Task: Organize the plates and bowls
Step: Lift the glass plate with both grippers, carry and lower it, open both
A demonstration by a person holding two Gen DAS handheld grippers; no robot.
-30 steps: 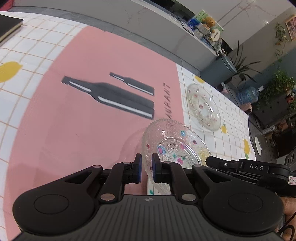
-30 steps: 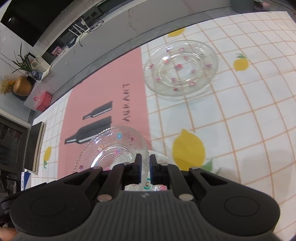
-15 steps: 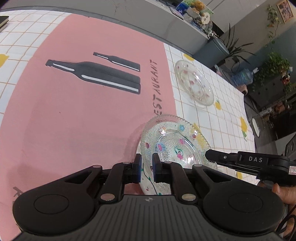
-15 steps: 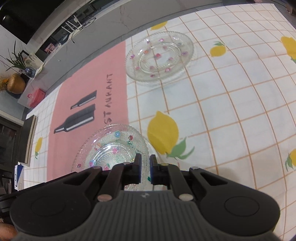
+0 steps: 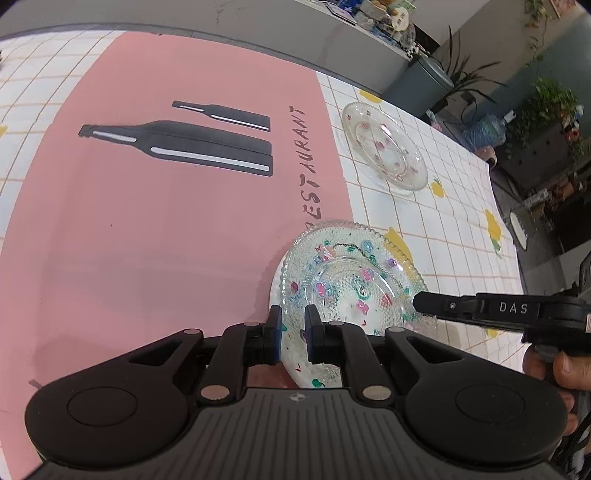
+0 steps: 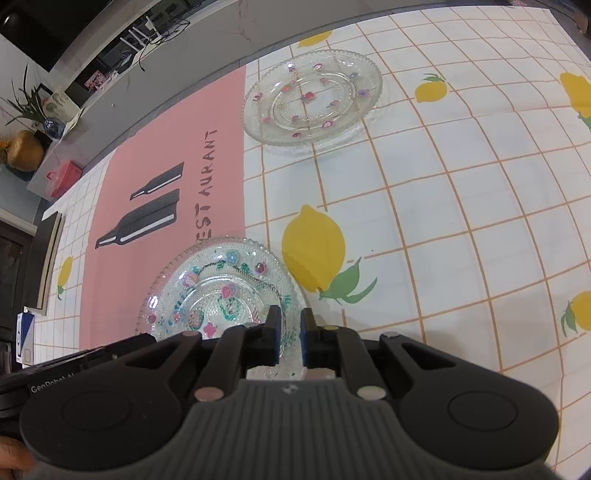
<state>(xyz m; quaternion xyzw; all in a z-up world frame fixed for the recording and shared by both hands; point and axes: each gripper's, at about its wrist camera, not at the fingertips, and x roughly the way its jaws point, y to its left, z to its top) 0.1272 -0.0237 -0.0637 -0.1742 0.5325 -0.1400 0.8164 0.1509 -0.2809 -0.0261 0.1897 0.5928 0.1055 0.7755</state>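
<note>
A clear glass plate with coloured flower decals (image 5: 351, 280) is held above the table between both grippers. My left gripper (image 5: 293, 332) is shut on its near-left rim. My right gripper (image 6: 288, 339) is shut on the opposite rim, and it shows in the left wrist view (image 5: 480, 310) as a black arm from the right. The held plate fills the lower middle of the right wrist view (image 6: 218, 288). A second glass plate with flower decals (image 6: 312, 98) lies flat on the tablecloth farther off; it also shows in the left wrist view (image 5: 384, 146).
The tablecloth has a pink panel with black bottle prints (image 5: 177, 144) and a white grid with lemons (image 6: 314, 247). A grey counter (image 5: 258, 33) runs behind the table's far edge. Plants and a bin (image 5: 424, 79) stand past the right end.
Both grippers have carried the held plate to the right, off the pink panel toward the white lemon grid and nearer the second plate. Both grips stay shut on it.
</note>
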